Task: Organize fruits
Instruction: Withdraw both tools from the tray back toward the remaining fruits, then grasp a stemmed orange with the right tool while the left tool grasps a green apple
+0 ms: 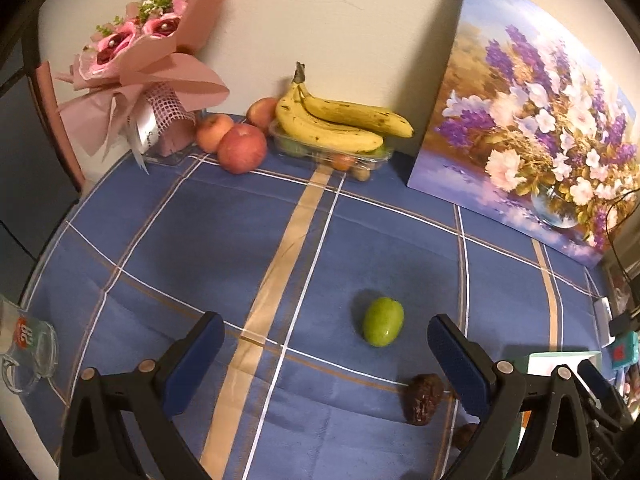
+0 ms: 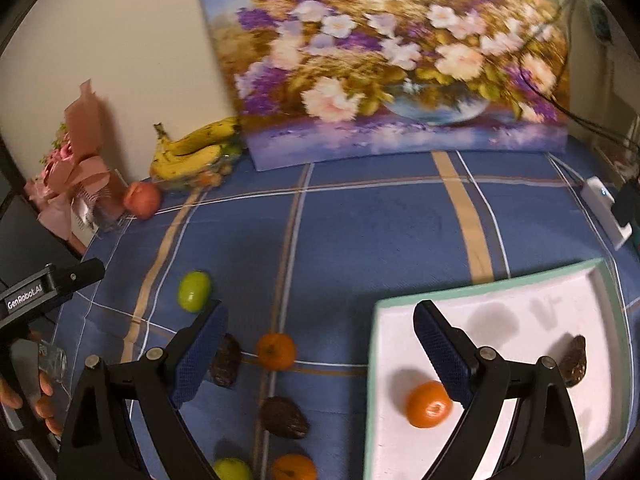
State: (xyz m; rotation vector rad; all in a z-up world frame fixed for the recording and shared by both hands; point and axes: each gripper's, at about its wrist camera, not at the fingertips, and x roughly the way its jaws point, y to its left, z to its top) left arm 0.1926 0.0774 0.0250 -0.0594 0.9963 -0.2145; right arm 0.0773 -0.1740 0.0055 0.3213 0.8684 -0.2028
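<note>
A small green fruit (image 1: 382, 322) lies on the blue checked cloth, just ahead of my open, empty left gripper (image 1: 325, 342); it also shows in the right wrist view (image 2: 194, 291). A dark date (image 1: 424, 399) lies by the left gripper's right finger. My right gripper (image 2: 320, 332) is open and empty above the left edge of a white tray (image 2: 500, 300). The tray holds an orange (image 2: 428, 404) and a date (image 2: 574, 360). On the cloth lie another orange (image 2: 276, 351), two dates (image 2: 283, 417), a second green fruit (image 2: 232, 469) and a third orange (image 2: 294, 468).
Apples (image 1: 242, 148) and bananas (image 1: 340, 124) on a clear punnet stand at the back by the wall. A pink bouquet (image 1: 140, 60) stands back left, a flower painting (image 1: 532, 120) leans back right. A glass mug (image 1: 28, 346) sits at the left edge. A white charger (image 2: 606, 210) lies right.
</note>
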